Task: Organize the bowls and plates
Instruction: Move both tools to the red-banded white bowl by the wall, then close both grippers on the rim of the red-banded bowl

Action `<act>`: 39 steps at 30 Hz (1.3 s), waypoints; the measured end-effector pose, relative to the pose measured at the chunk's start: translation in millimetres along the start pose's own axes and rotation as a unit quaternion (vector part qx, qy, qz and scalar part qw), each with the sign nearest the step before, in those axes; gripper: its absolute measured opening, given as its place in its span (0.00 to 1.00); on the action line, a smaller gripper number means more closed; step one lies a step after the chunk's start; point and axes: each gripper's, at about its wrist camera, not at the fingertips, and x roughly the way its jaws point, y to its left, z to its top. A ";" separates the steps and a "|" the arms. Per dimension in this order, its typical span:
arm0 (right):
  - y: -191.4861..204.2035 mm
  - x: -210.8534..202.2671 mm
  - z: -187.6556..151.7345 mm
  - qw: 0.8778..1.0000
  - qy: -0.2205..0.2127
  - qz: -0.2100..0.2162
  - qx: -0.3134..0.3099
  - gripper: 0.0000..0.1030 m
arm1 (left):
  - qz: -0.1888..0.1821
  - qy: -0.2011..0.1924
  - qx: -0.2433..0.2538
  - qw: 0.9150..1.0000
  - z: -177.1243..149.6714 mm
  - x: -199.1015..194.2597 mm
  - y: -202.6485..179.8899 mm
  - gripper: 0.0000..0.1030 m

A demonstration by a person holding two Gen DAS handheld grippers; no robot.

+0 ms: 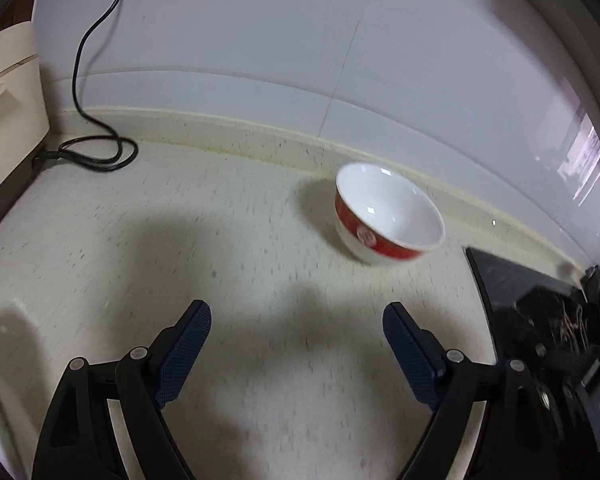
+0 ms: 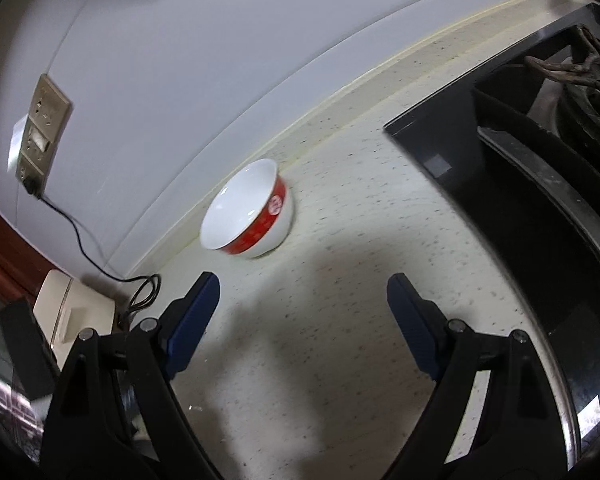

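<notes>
A white bowl (image 1: 388, 214) with a red band stands upright on the speckled counter (image 1: 240, 240), close to the far wall's edge strip. The left gripper (image 1: 297, 320) is spread wide with nothing between its pads, the bowl well ahead and to the right. The right gripper (image 2: 303, 290) is likewise spread and empty, the bowl ahead and slightly left, beside the black stove (image 2: 500, 184).

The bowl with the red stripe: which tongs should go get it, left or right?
Probably the right tongs. Both are open and empty, but the bowl sits nearer their tips, just past the left-hand tip in that view. From the left tongs the bowl looks farther off and further to one side.
</notes>
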 end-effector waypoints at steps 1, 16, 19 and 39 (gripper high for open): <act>0.3 1.0 0.2 1.000 0.000 -0.003 -0.002 0.85 | 0.002 -0.001 0.001 1.000 -0.2 3.1 3.5 0.86; 14.6 40.9 37.4 1.000 -0.004 0.013 0.025 0.85 | 0.016 0.006 -0.108 0.994 2.3 14.7 61.7 0.86; 31.1 59.2 48.8 1.000 0.007 0.009 0.020 0.85 | 0.017 -0.004 -0.132 0.991 4.5 8.8 73.6 0.86; 57.6 114.6 31.8 0.982 0.163 -0.082 -0.047 0.18 | -0.061 0.015 -0.101 0.993 17.2 6.2 63.4 0.86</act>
